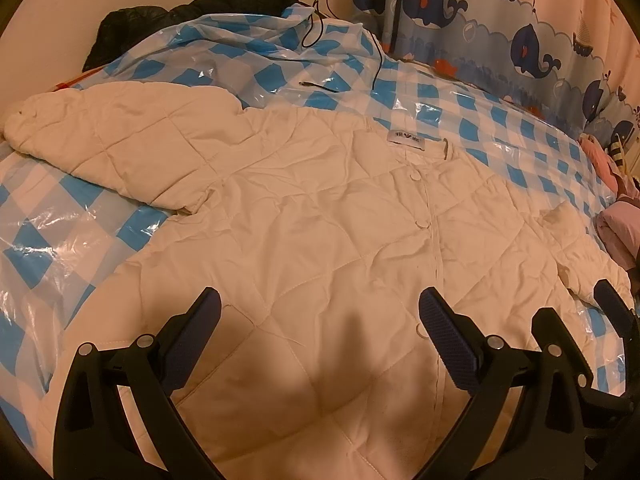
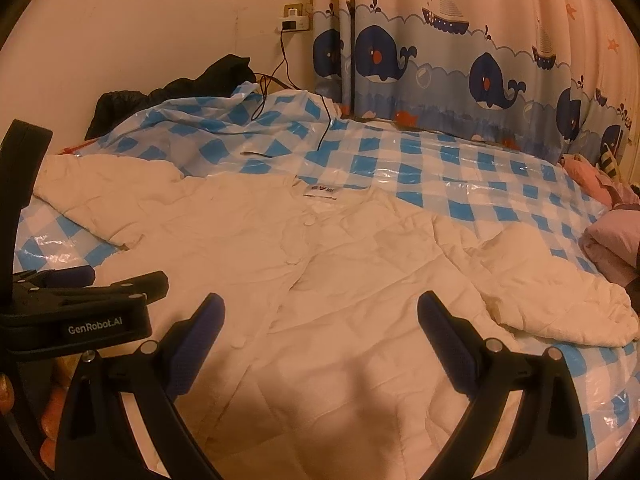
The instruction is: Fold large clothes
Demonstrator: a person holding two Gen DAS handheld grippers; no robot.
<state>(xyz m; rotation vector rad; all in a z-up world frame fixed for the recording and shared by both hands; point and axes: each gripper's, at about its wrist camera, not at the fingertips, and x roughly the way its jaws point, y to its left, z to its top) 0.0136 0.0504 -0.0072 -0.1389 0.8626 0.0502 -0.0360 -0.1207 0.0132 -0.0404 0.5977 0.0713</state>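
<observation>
With both the left gripper point(image 1: 320, 312) and right gripper point(image 2: 320, 316) spread and empty above the cream quilted jacket point(image 1: 320, 220) lying flat mid-bed, the glossy checkered plastic sheet point(image 1: 460, 108) risked letting it slide.

"GenRobot.AI" in white print on the black body of the left gripper point(image 2: 84, 280), seen in right wrist view. White neck label point(image 1: 406, 141) on the cream quilted jacket point(image 1: 300, 220) has dark lettering w/ a small logo, too blurred to read, maybe 2 short words. Nothing legible elsewhere.
</observation>
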